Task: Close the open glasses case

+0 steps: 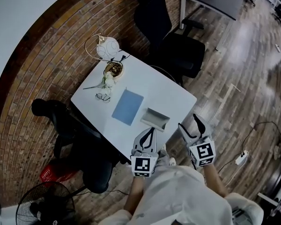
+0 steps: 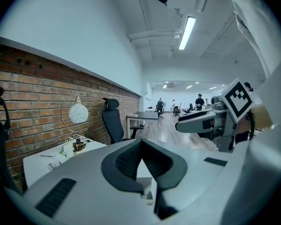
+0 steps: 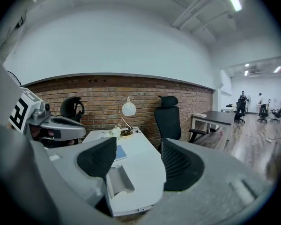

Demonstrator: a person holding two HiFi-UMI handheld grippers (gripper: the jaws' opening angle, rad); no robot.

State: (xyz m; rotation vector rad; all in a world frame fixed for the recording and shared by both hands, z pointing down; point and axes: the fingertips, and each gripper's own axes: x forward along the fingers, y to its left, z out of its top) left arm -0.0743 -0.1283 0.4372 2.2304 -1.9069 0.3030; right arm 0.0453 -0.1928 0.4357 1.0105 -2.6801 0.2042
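Looking down in the head view, the open glasses case (image 1: 155,119) lies at the tabletop's (image 1: 173,95) near edge, with bare white surface beyond it. A blue notebook (image 1: 128,107) lies mid-table, and a globe lamp (image 1: 107,48) stands at the far left corner. A black office chair (image 1: 178,50) crowds the far edge.

In the left gripper view, the left gripper's (image 2: 141,144) jaw tips touch, holding nothing.

In the right gripper view, the right gripper (image 3: 138,146) gapes wide and empty, with the case (image 3: 119,184) lying just below.
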